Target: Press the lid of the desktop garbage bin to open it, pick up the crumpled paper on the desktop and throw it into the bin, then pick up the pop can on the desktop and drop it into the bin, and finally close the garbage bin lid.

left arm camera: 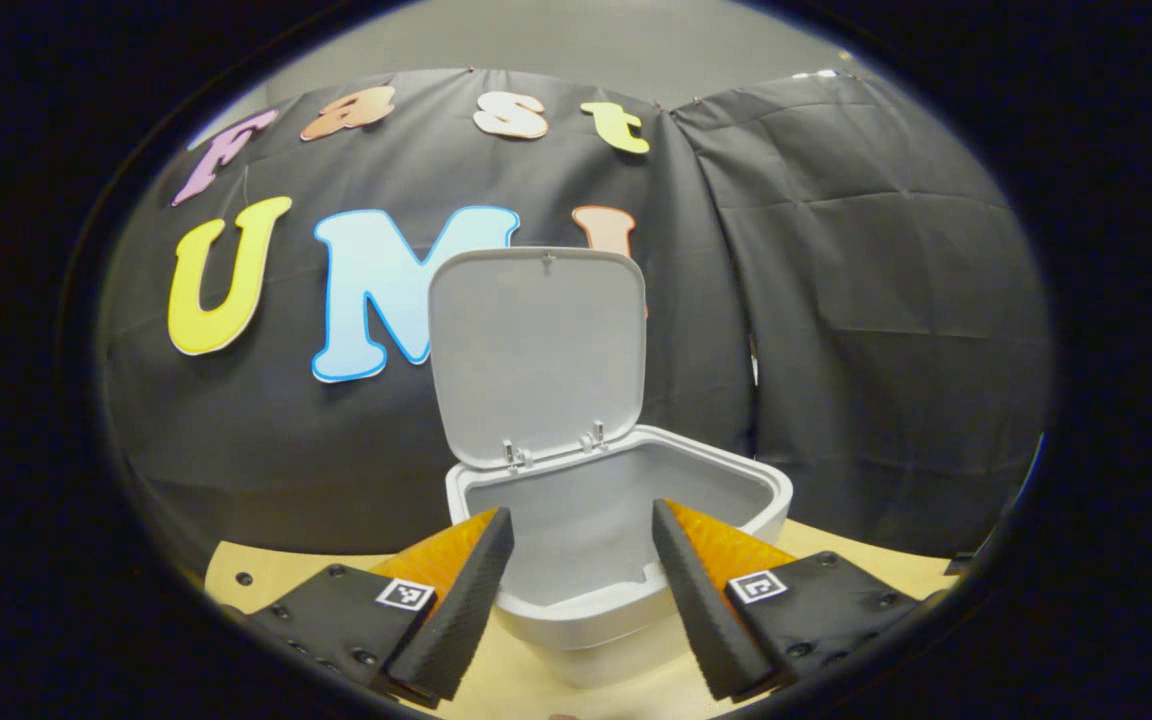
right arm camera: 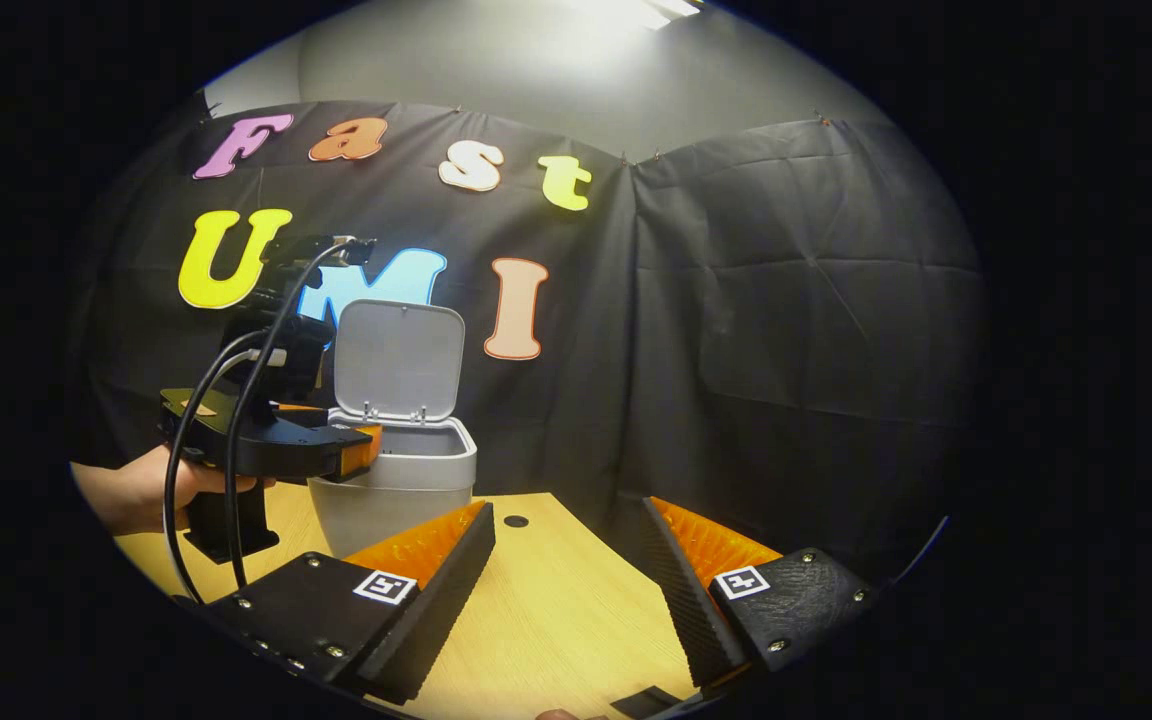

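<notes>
Garbage bin (left arm camera: 626, 590) standing upright on the pale wooden table (left arm camera: 266, 580), open mouth facing up, close in front of the left gripper (left arm camera: 581, 590). Lid (left arm camera: 538, 355) swung up and back on two small hinges at the rear rim, standing almost vertical with its inner face toward the camera. Inside of the bin grey and smooth; as much of the walls and floor as can be seen holding nothing, the deepest part hidden behind the near rim. Left gripper's fingers (left arm camera: 461, 600) spread wide apart, one to either side of the bin's front rim, gripping nothing; contact with the rim cannot be told.

From the right gripper view, same bin (right arm camera: 396, 480) seen farther off toward the left, upright on the table (right arm camera: 556, 600), lid (right arm camera: 399, 358) raised and leaning slightly back toward the black cloth wall. Left gripper (right arm camera: 361, 452) held level at rim height by a hand (right arm camera: 151, 490), nose pointing at the bin's near-left edge, black cables looping down from its body. Interior of the bin mostly out of sight from this angle.

Right gripper (right arm camera: 566, 580) well apart from the bin, low over bare table to its right, fingers (right arm camera: 436, 590) wide open with nothing between them. Small dark round hole (right arm camera: 515, 521) in the tabletop just beside the bin's base.
</notes>
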{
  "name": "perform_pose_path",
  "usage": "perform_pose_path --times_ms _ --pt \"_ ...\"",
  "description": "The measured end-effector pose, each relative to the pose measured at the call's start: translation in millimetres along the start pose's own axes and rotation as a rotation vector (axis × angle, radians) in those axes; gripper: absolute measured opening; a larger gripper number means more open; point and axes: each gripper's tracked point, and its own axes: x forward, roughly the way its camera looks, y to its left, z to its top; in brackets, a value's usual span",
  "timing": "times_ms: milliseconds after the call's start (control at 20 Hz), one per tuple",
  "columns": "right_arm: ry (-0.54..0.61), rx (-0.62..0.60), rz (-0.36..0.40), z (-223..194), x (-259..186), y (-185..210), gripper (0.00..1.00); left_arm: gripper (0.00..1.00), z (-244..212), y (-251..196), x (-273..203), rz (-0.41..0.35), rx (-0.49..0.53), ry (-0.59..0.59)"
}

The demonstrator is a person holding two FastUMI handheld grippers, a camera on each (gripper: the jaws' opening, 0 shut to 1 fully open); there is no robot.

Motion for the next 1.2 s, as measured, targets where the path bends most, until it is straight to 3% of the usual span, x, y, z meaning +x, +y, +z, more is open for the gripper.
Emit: perform_pose_path --times_ms 50,100,150,450,500,650,700,750,1200 --pt "-0.003 0.004 0.006 0.7 0.5 1.6 0.93 1.00 0.9 -0.6 -2.3 0.002 0.000 -0.004" --pt "-0.006 0.007 0.011 1.6 1.2 3.1 0.93 0.96 1.2 0.4 -5.7 0.005 0.000 -0.007" --pt "-0.011 0.009 0.018 2.6 2.3 4.7 0.93 1.00 0.2 2.1 -7.5 0.010 -0.002 -0.010" --pt "-0.027 0.025 0.059 6.2 6.3 18.2 0.93 1.00 -4.4 7.9 -36.5 0.008 -0.046 -0.010" --pt "-0.032 0.025 0.066 6.7 6.8 20.1 1.00 1.00 -3.8 9.7 -43.1 0.010 -0.048 -0.013" --pt "-0.049 0.023 0.091 12.2 4.7 28.5 1.00 1.00 -1.1 16.6 -61.3 0.027 -0.061 -0.027" --pt "-0.052 0.026 0.105 12.7 4.3 33.2 0.93 0.96 -0.4 18.4 -67.6 0.032 -0.067 -0.030" --pt "-0.057 0.031 0.119 14.4 3.0 37.4 0.93 1.00 -0.6 20.6 -72.8 0.037 -0.072 -0.032" --pt "-0.091 0.050 0.256 24.3 -8.4 75.8 0.93 1.00 -7.5 51.2 -135.5 0.121 -0.101 -0.037"
